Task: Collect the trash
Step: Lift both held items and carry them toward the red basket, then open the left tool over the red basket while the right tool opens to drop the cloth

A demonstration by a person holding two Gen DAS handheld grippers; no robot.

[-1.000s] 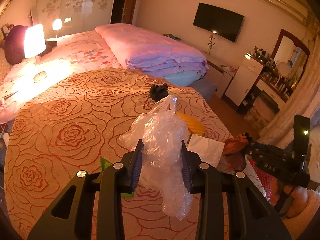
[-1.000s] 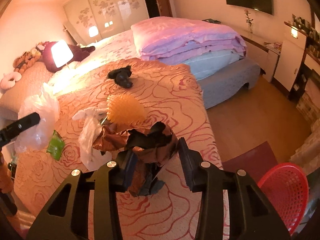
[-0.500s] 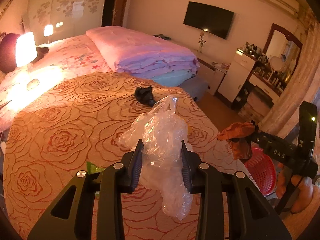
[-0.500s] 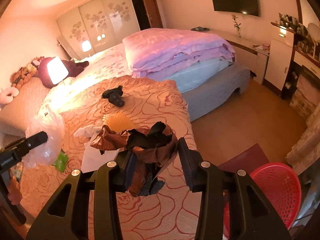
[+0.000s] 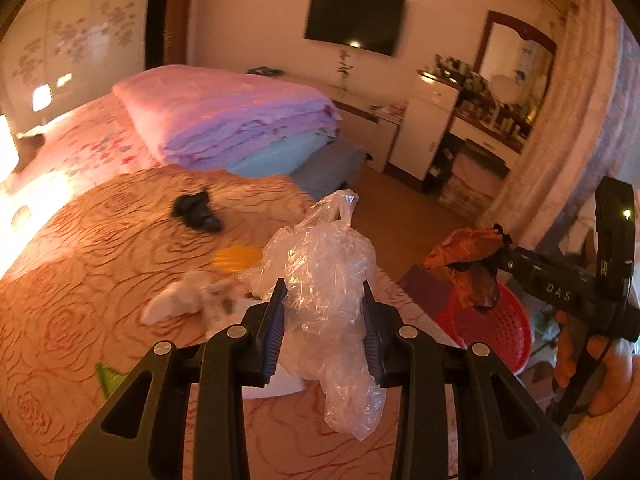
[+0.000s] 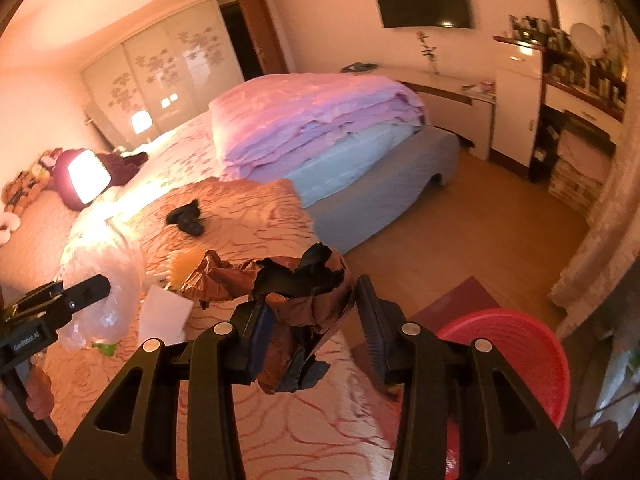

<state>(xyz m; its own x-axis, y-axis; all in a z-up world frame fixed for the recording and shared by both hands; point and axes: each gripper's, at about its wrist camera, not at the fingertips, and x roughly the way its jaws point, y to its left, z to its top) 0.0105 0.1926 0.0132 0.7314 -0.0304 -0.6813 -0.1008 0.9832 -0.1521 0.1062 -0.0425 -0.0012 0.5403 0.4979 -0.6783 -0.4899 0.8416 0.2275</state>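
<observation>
My left gripper (image 5: 323, 320) is shut on a crumpled clear plastic bag (image 5: 328, 276) and holds it above the bed's foot corner. My right gripper (image 6: 316, 328) is shut on a crumpled brown wrapper (image 6: 304, 296) near the bed's edge. In the left wrist view the wrapper (image 5: 468, 256) hangs just above the red mesh basket (image 5: 496, 328) on the floor. The basket also shows at the lower right of the right wrist view (image 6: 516, 356). The bag (image 6: 100, 280) and left gripper (image 6: 56, 304) show at the left there.
On the orange rose bedspread (image 5: 80, 280) lie a black object (image 5: 196, 212), a yellow spiky ball (image 5: 236, 258), a white crumpled tissue (image 5: 176, 304), a white paper (image 6: 164, 314) and a green scrap (image 5: 110, 376). A folded pink quilt (image 5: 224, 112) lies behind. A dark red mat (image 6: 456, 300) lies by the basket.
Both grippers have swung right toward the bed's edge with their loads still held. The brown wrapper has moved from above the bedspread to above the red basket.
</observation>
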